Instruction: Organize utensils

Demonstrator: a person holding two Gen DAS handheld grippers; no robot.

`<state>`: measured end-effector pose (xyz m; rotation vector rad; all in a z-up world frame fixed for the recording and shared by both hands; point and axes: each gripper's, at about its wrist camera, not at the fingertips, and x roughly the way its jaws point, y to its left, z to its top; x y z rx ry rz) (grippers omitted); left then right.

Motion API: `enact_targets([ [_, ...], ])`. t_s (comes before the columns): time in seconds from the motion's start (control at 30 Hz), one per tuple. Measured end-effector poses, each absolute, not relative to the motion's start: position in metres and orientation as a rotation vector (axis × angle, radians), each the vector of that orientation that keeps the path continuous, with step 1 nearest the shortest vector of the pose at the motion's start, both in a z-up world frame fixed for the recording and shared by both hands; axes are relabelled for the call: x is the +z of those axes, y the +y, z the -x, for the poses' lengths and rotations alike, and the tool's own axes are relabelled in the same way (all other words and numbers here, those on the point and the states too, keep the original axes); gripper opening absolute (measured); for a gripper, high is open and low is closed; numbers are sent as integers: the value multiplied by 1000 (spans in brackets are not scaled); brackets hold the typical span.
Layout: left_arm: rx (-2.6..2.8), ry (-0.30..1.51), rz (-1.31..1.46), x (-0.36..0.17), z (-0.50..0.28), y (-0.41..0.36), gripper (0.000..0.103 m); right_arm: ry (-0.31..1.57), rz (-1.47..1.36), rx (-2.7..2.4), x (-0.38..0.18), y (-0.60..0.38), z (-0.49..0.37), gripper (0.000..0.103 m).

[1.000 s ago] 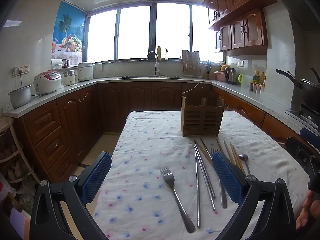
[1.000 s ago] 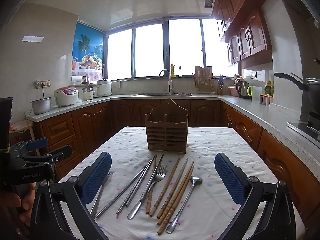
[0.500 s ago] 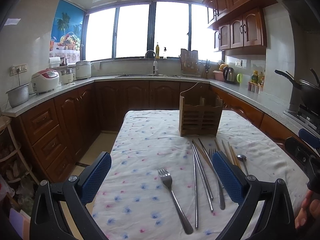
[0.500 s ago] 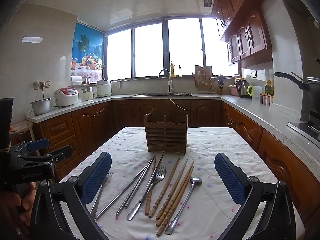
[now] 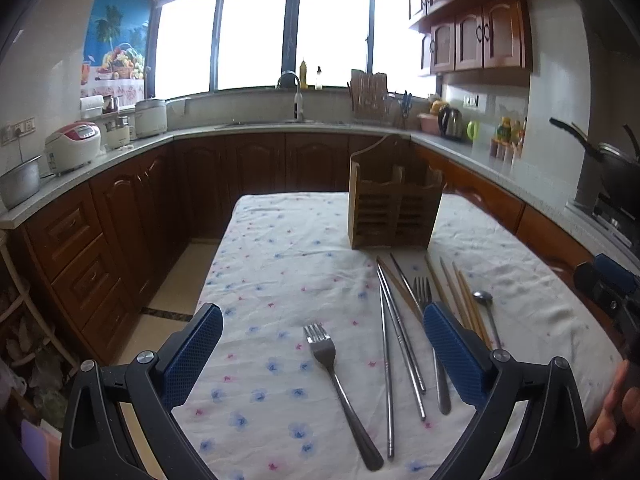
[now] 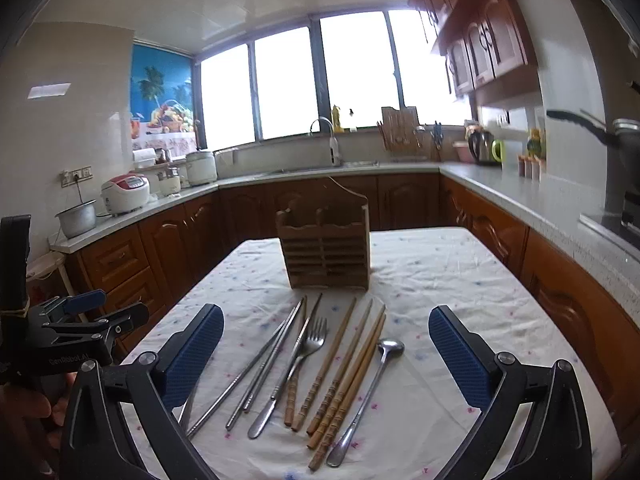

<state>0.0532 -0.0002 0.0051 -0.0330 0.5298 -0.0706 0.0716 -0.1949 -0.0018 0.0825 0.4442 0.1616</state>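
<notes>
A wooden utensil holder (image 5: 394, 208) (image 6: 326, 248) stands upright on the flowered tablecloth (image 5: 280, 280). In front of it lie a fork (image 5: 336, 376), metal chopsticks (image 5: 400, 344) (image 6: 256, 368), a second fork (image 6: 298, 364), wooden chopsticks (image 5: 460, 296) (image 6: 348, 368) and a spoon (image 5: 486, 312) (image 6: 370, 384). My left gripper (image 5: 322, 346) is open and empty, low over the lone fork. My right gripper (image 6: 326, 348) is open and empty above the row of utensils. The left gripper's body shows at the right wrist view's left edge (image 6: 72, 332).
Brown kitchen cabinets and a grey counter (image 6: 520, 196) run around the table. Rice cookers (image 5: 74, 146), a sink tap (image 5: 294, 92), a kettle (image 6: 480, 146) and a pan (image 5: 600, 160) sit on the counter. The table's left edge drops to the floor (image 5: 176, 280).
Both grippers have tilted down a little and drawn slightly closer to the table. The right wrist view has swung slightly, so the holder sits higher. No utensil has moved.
</notes>
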Motion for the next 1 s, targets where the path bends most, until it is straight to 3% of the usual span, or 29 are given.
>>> enact_targets([
  [0.23, -115, 590, -18, 9, -82, -10, 99, 533, -122, 149, -12, -208, -95, 90],
  [0.67, -174, 727, -55, 2, -142, -20, 88, 690, -168, 138, -34, -226, -146, 63],
  [0.87, -179, 802, -126, -10, -176, -37, 76, 756, -192, 138, -43, -232, -174, 51],
  [1.0, -178, 839, -155, -20, -199, -46, 76, 812, -211, 141, -55, -236, -197, 40],
])
